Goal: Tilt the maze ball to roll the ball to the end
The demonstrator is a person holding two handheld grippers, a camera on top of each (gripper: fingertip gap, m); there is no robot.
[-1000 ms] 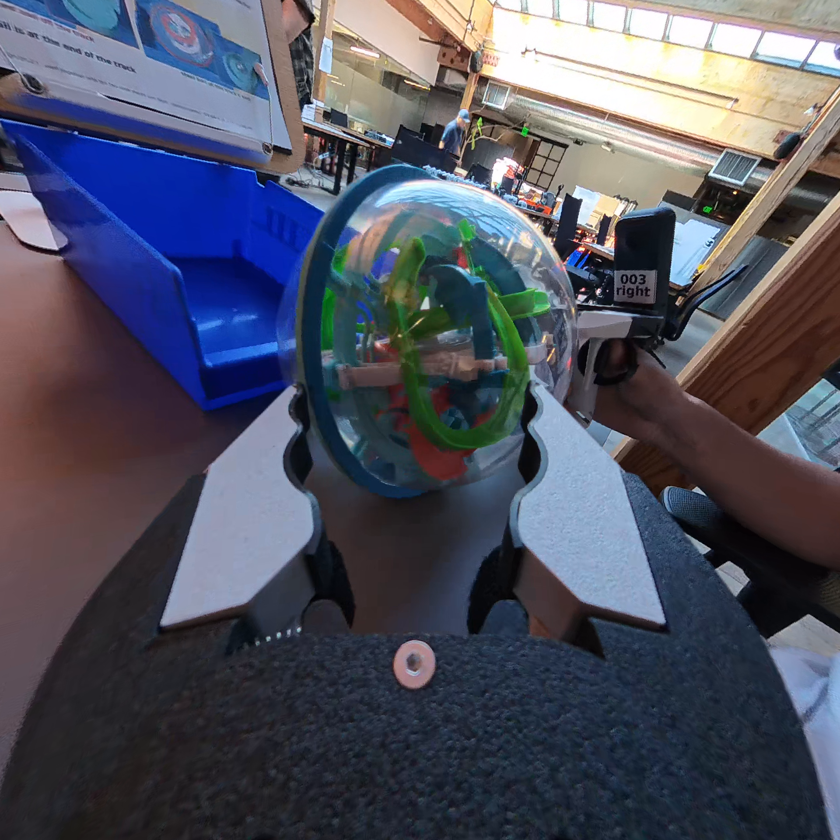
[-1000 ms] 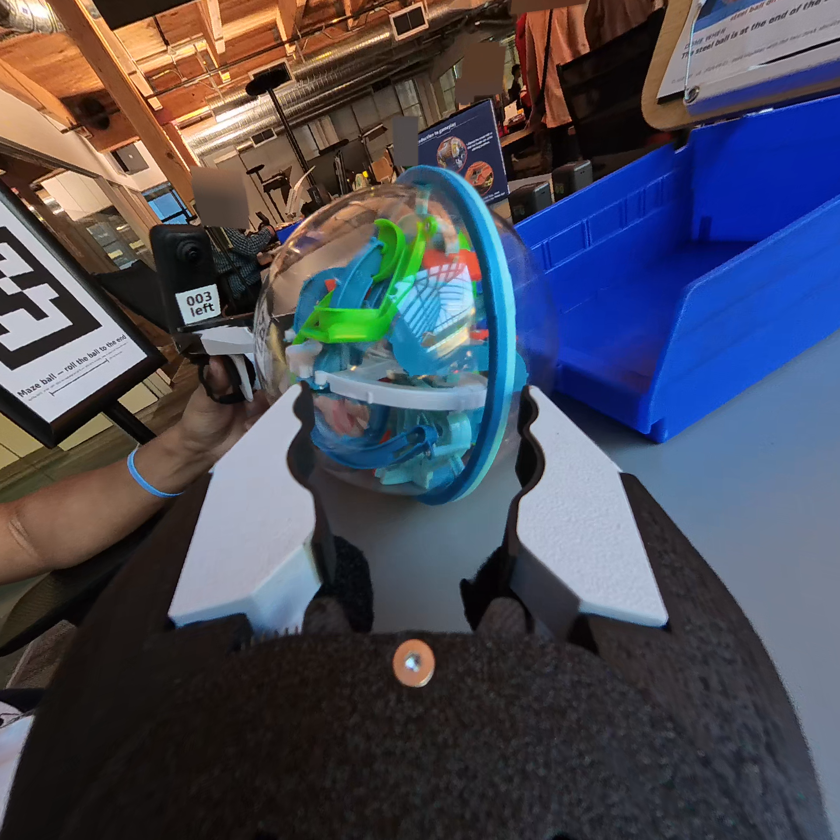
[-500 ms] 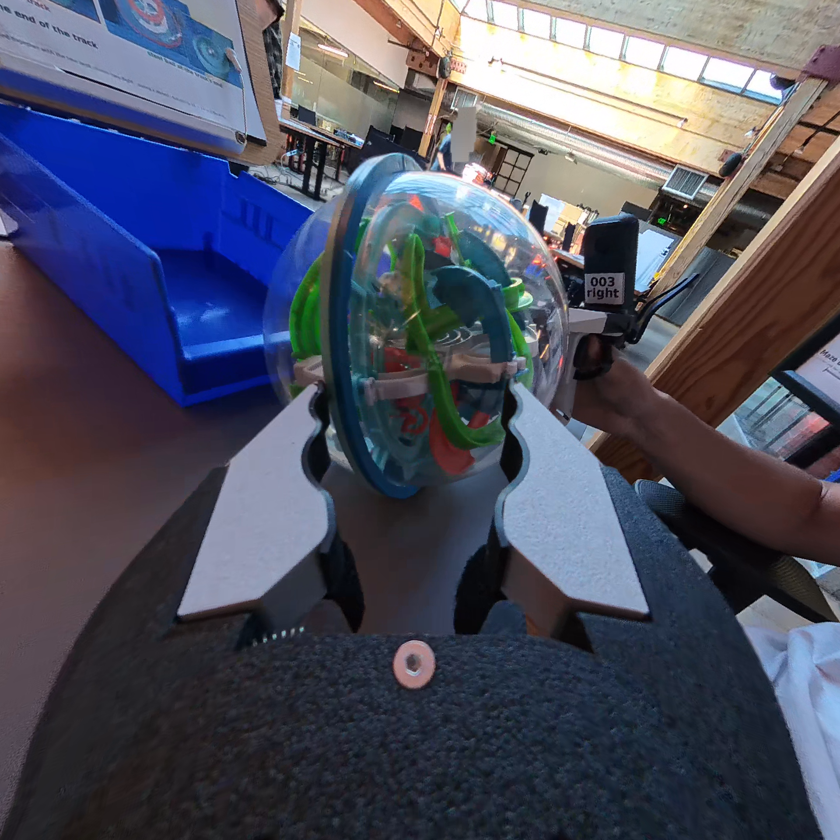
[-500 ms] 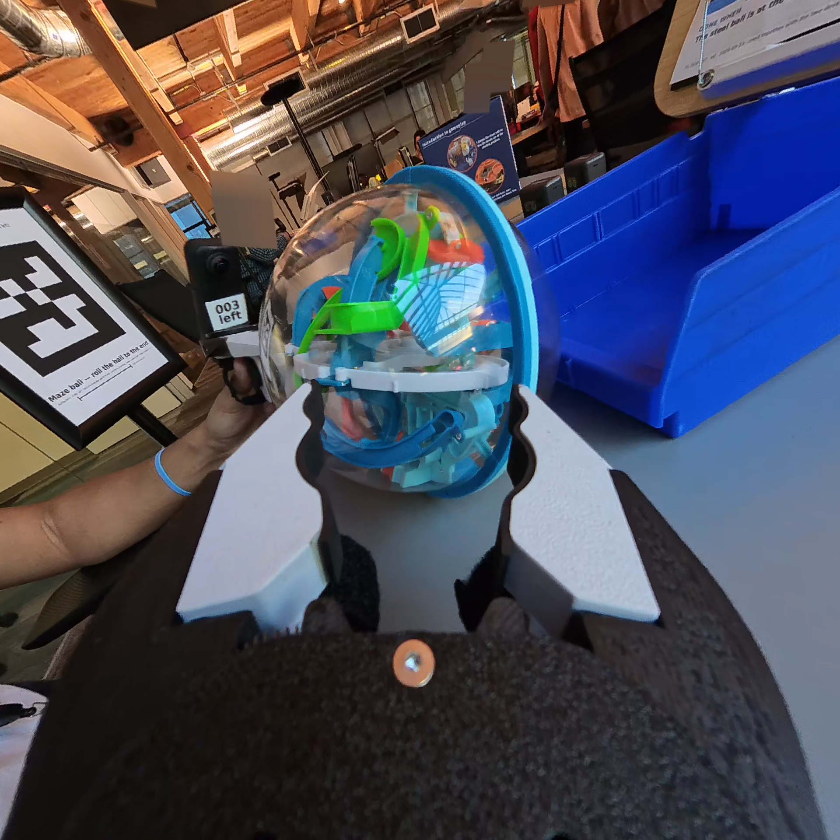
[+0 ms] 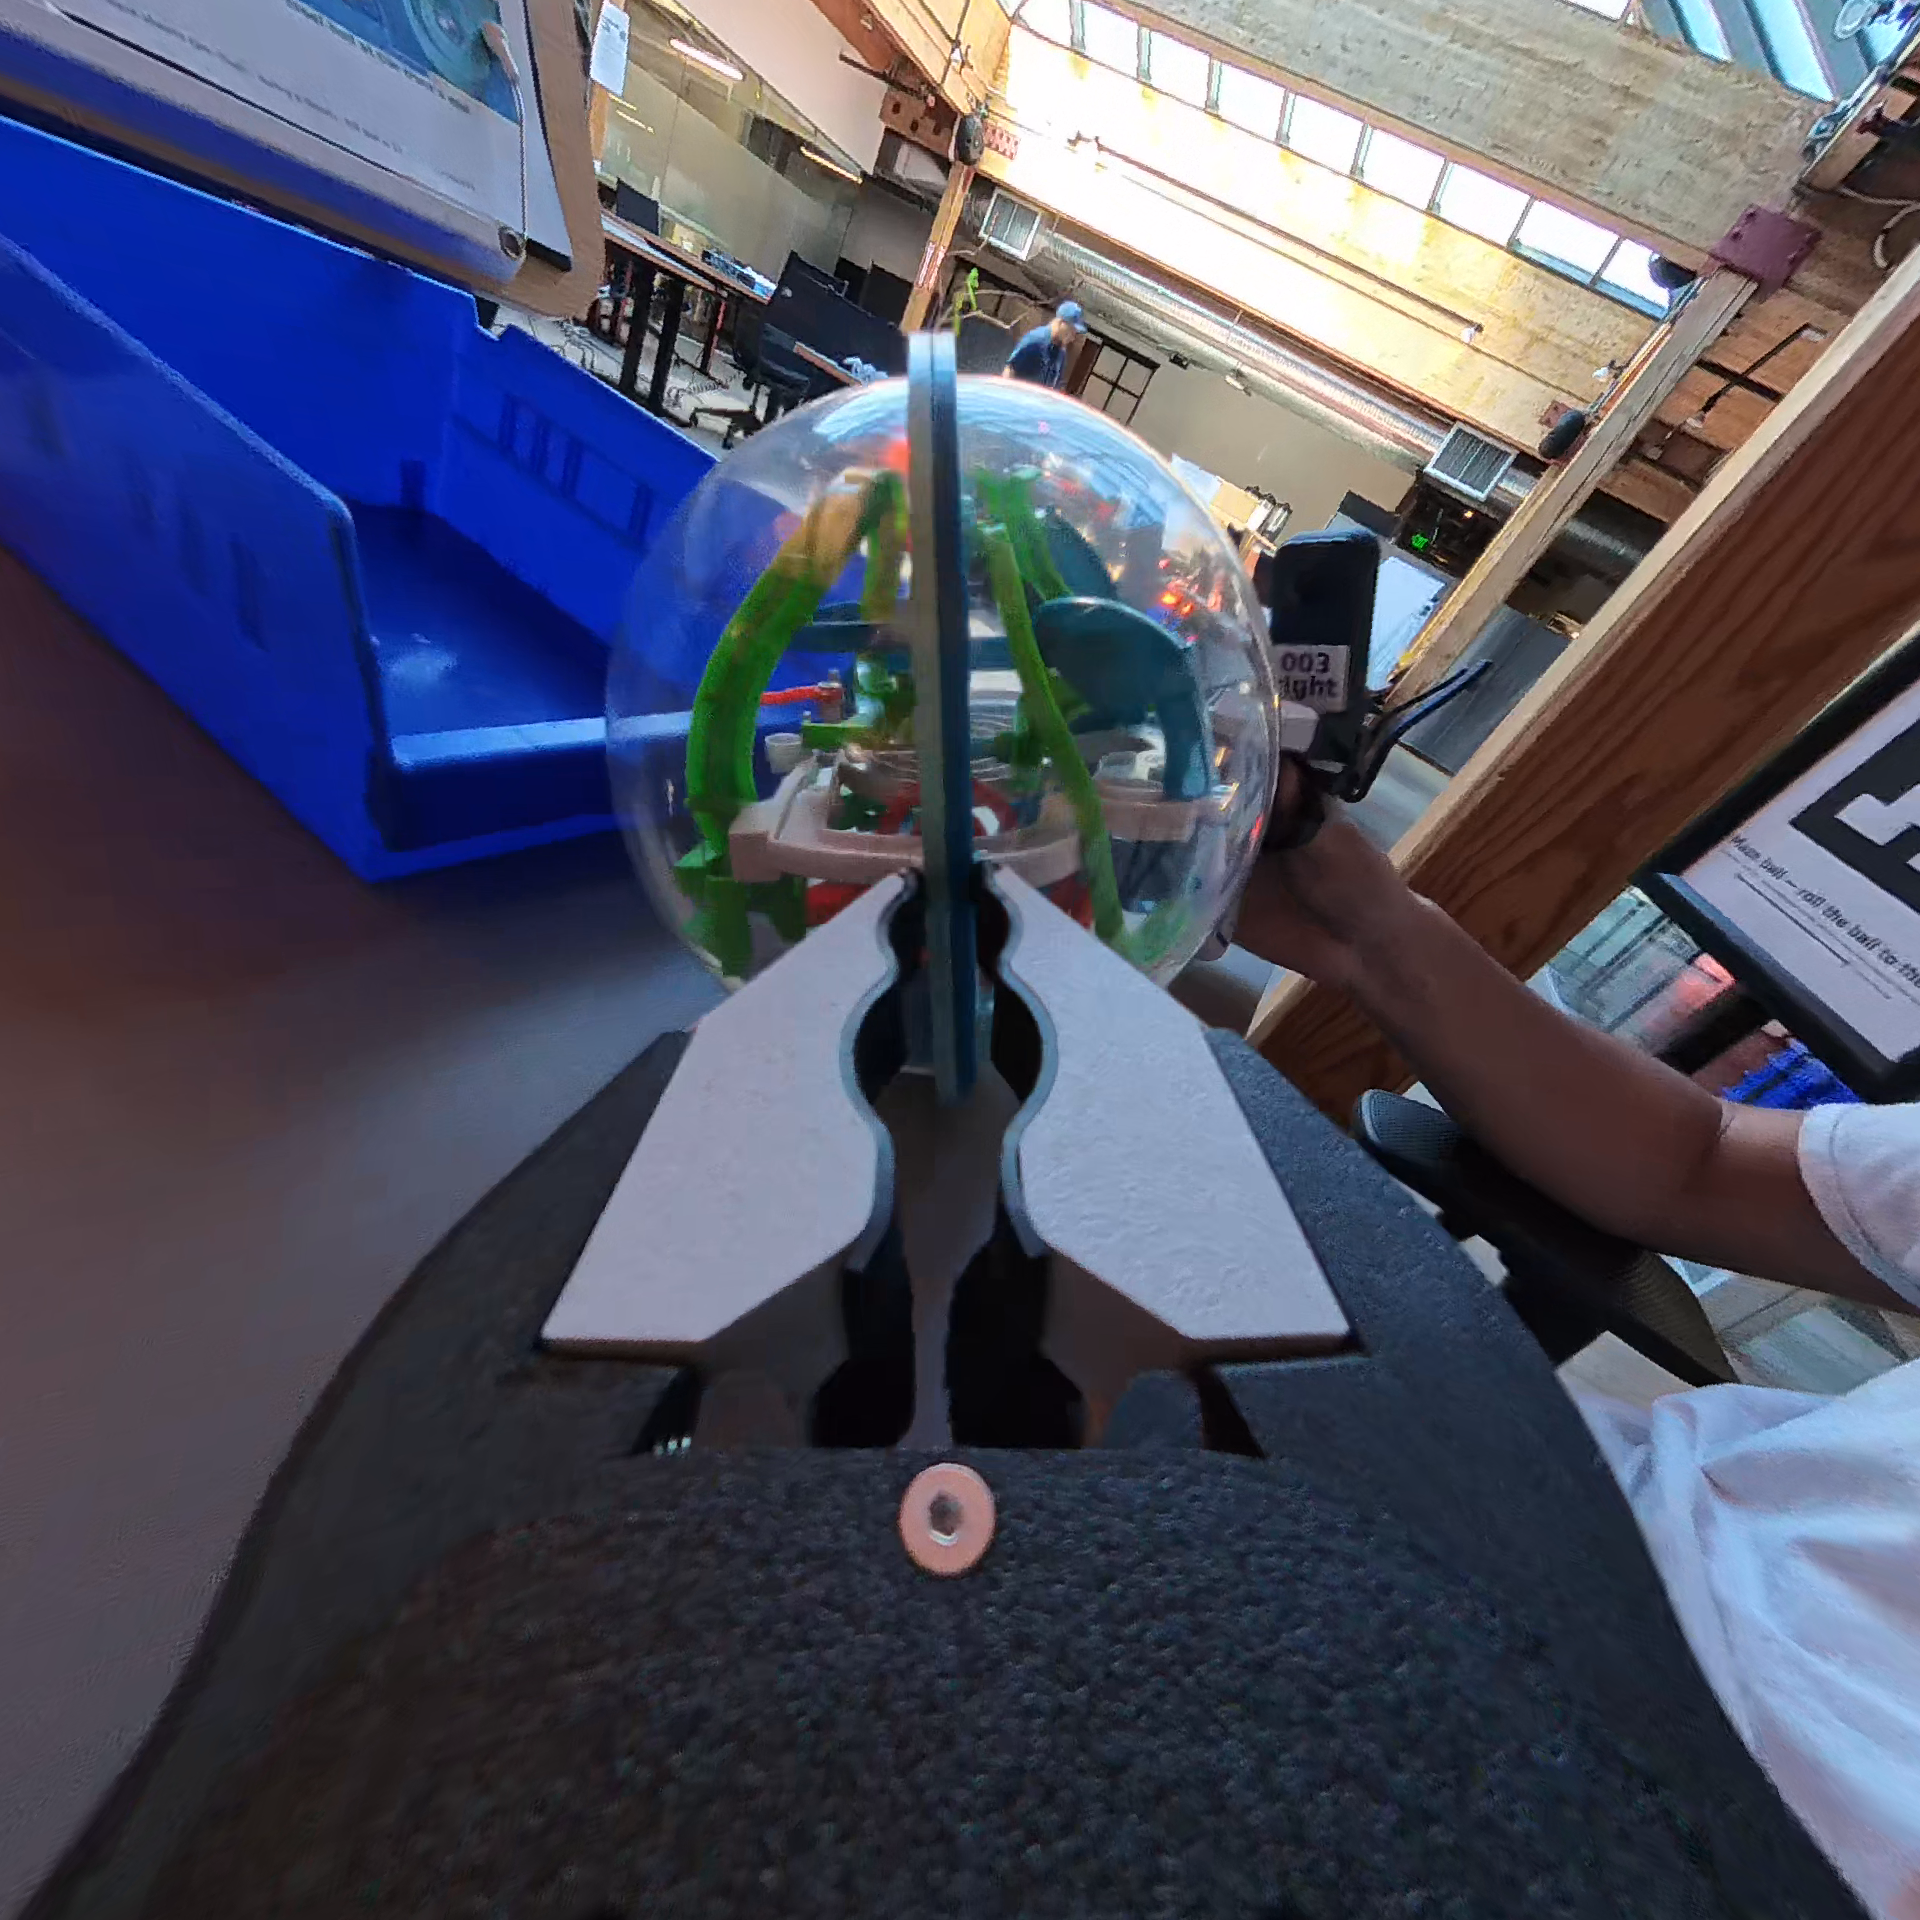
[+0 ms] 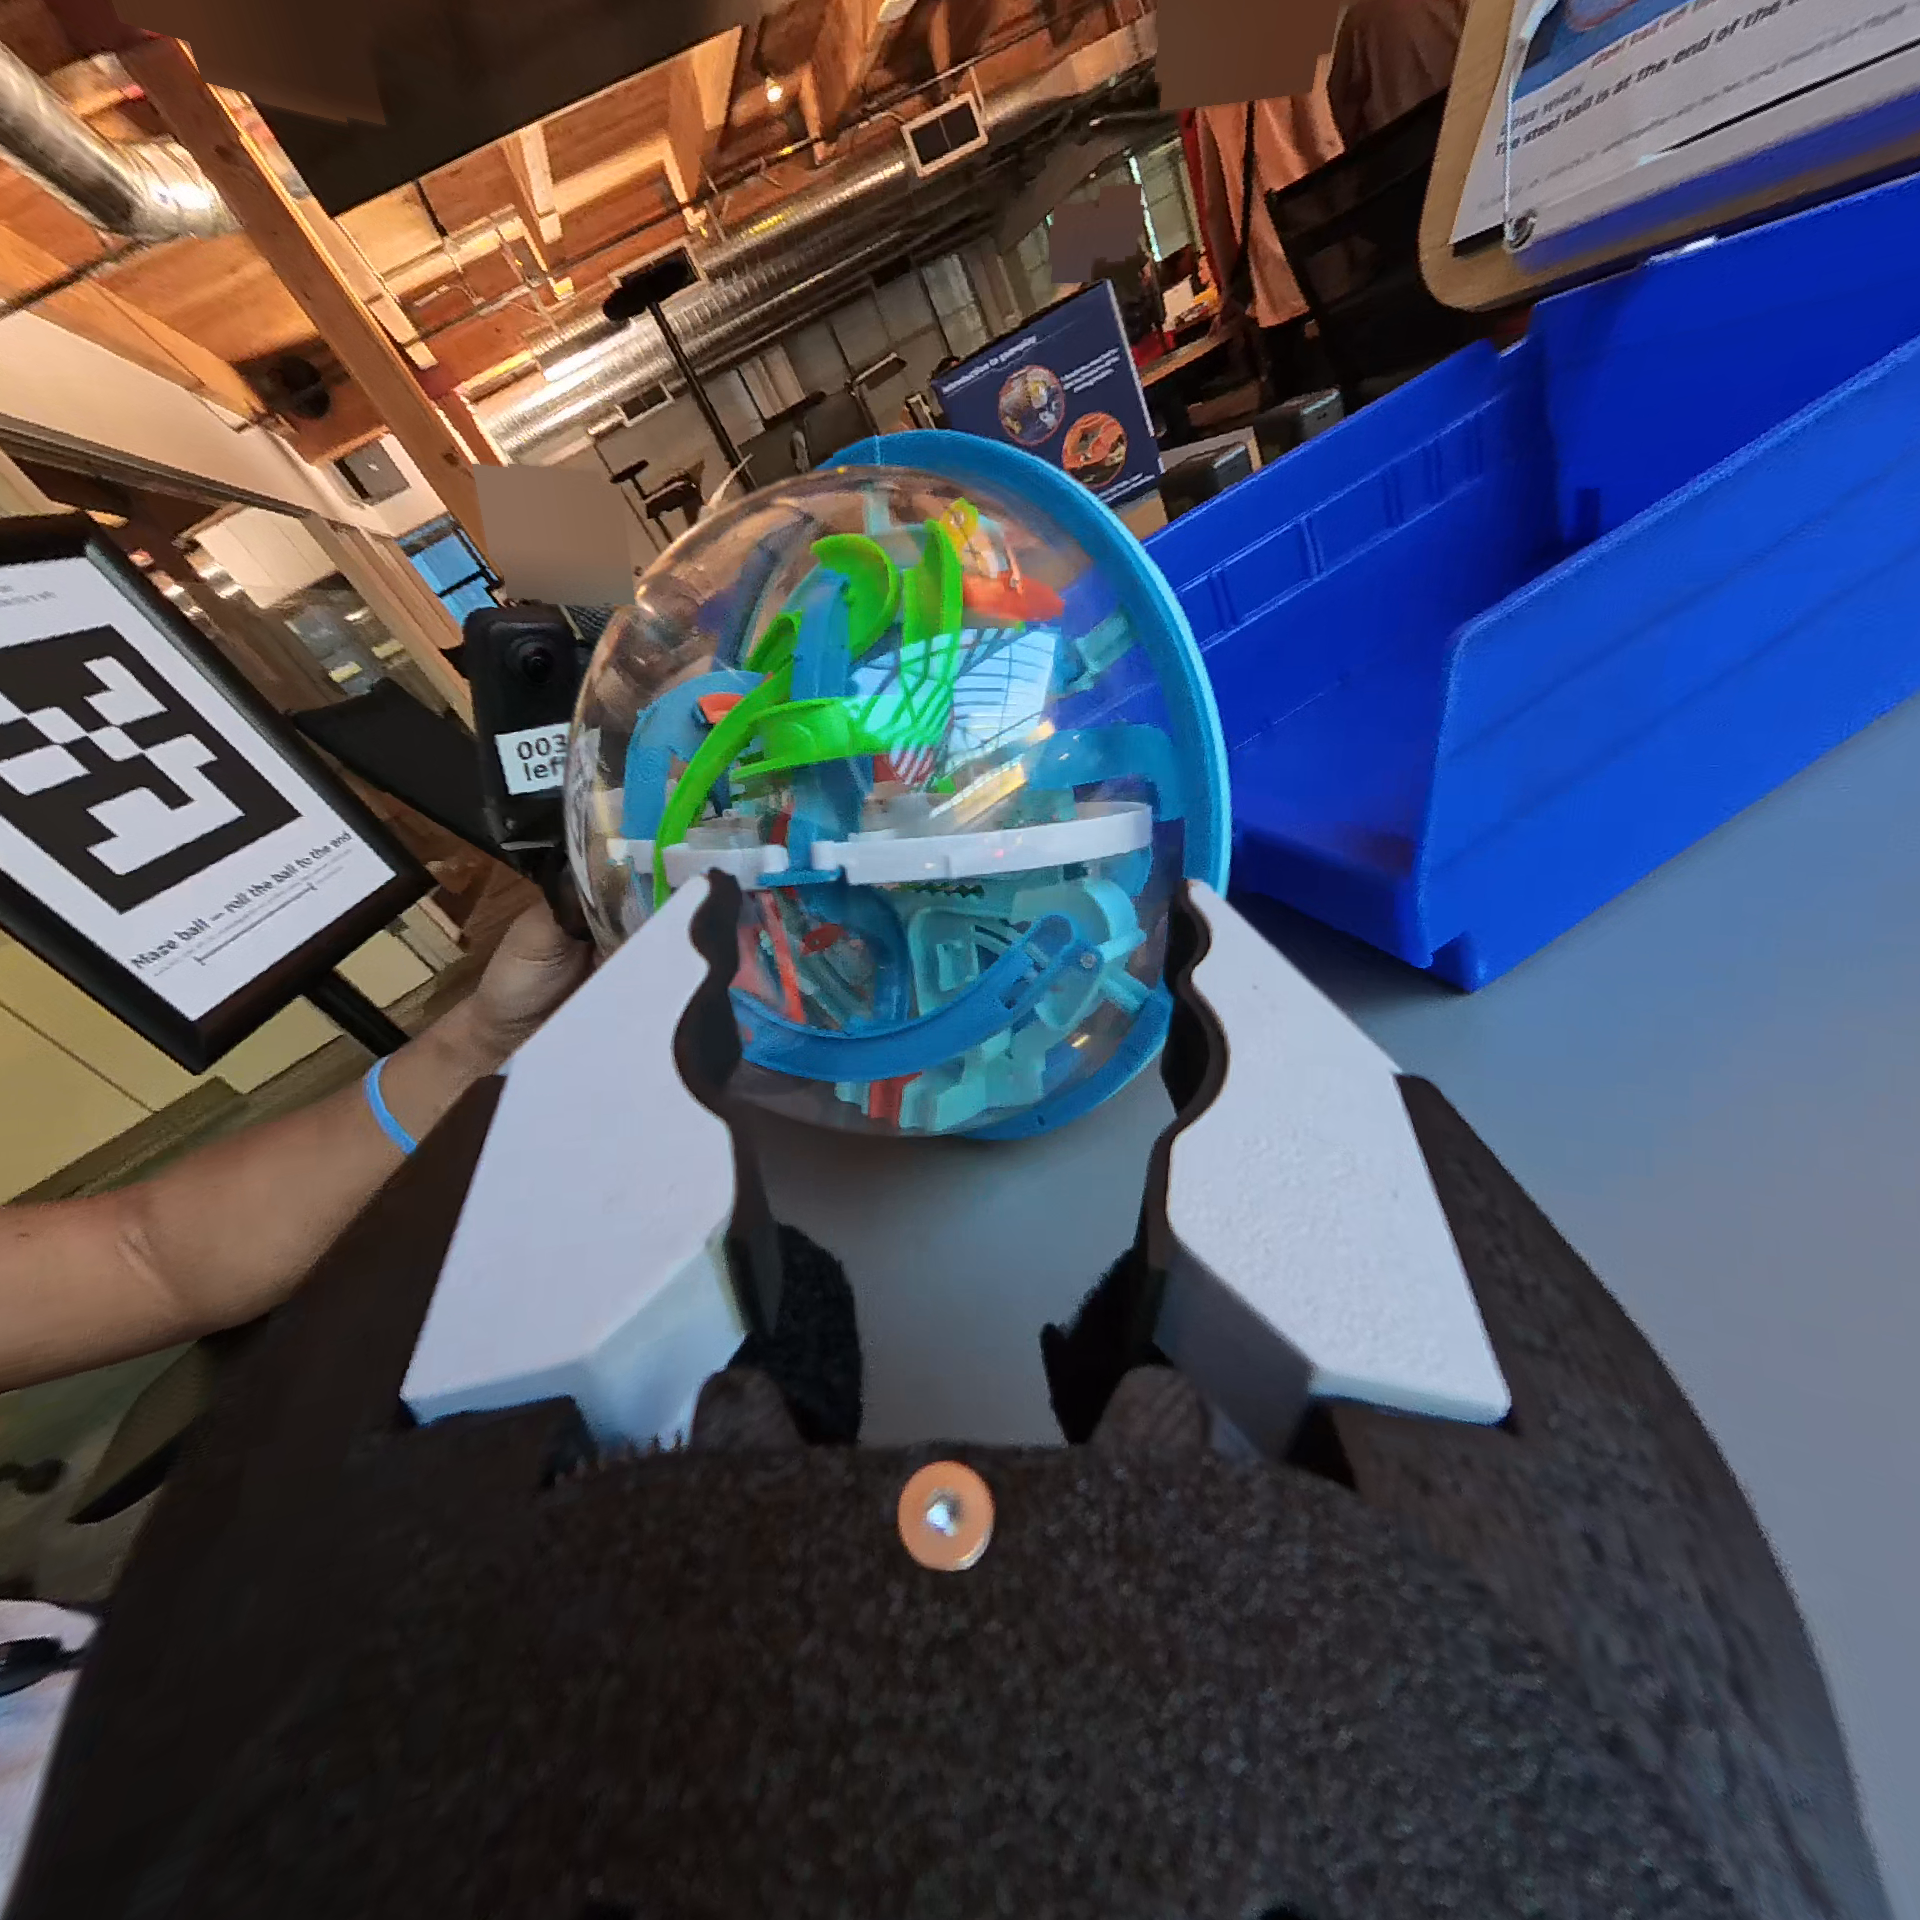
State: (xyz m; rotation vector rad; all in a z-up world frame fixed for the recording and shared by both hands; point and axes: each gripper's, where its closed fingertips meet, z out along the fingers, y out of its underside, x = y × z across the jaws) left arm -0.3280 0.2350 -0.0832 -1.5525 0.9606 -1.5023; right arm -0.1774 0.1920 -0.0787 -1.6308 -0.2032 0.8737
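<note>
The maze ball (image 5: 1091, 644) is a clear sphere with green, blue and red tracks inside and a blue rim (image 5: 940, 520) around it. It rests on the grey table (image 5: 208, 1091). My left gripper (image 5: 943, 909) is shut on the lower part of the rim, which stands edge-on to this view. In the right wrist view the ball (image 6: 894, 810) sits just beyond my right gripper (image 6: 945, 904), which is open with a fingertip at each side of the sphere. I cannot make out the small steel ball inside. Each gripper also shows behind the ball in the other's view.
A blue plastic bin (image 5: 312, 623) stands on the table right behind the maze ball, and shows in the right wrist view (image 6: 1558, 675). A framed sign (image 6: 156, 790) and a wooden post (image 5: 1662, 644) stand at the table's edge. A paper sheet (image 5: 312, 94) hangs above the bin.
My left gripper has closed from open onto the blue rim, which has turned edge-on to it. My right gripper has stayed open and come closer to the sphere.
</note>
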